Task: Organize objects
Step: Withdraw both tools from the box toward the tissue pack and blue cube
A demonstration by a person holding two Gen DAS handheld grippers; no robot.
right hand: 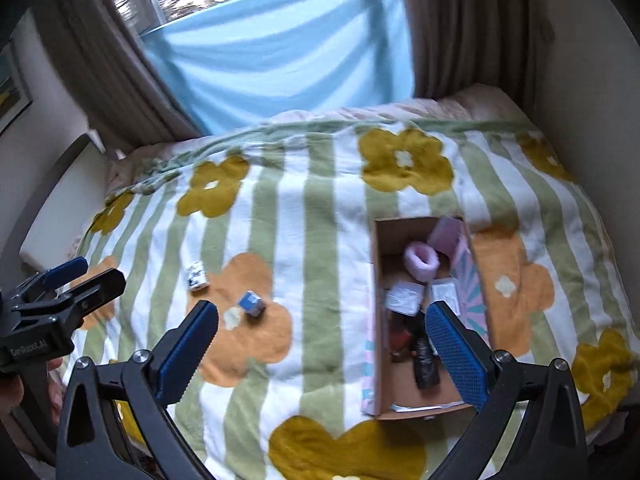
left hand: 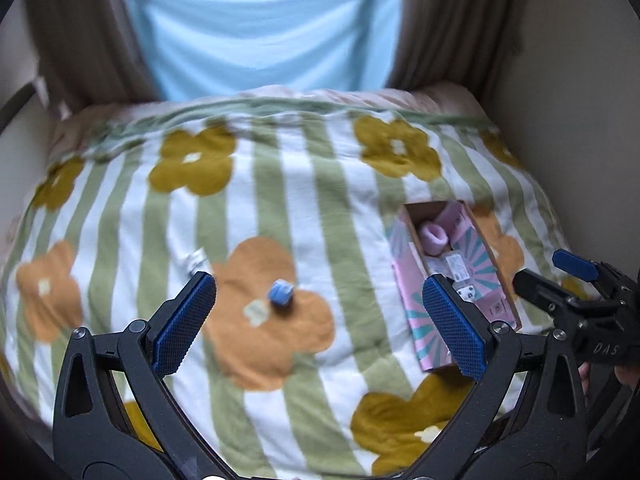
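A small blue cube (left hand: 281, 293) (right hand: 251, 303) lies on an orange flower of the striped blanket (left hand: 280, 184) (right hand: 320, 208). A small white cube (right hand: 197, 276) (left hand: 195, 261) sits to its left. An open cardboard box (left hand: 416, 280) (right hand: 375, 320) with pink and teal sides holds a pink roll (right hand: 421, 261) (left hand: 434, 236), white packets (right hand: 406, 296) and dark items (right hand: 424, 364). My left gripper (left hand: 316, 320) is open, above the blanket with the blue cube between its fingers' line. My right gripper (right hand: 322, 340) is open, above the box's left edge. Each gripper shows in the other's view, the right gripper (left hand: 560, 272) and the left gripper (right hand: 84, 276).
The blanket covers a bed against a window with a light blue cloth (left hand: 260, 24) and brown curtains (right hand: 460, 28). Walls stand close on both sides. A pink pillow edge (right hand: 460, 104) shows at the far end.
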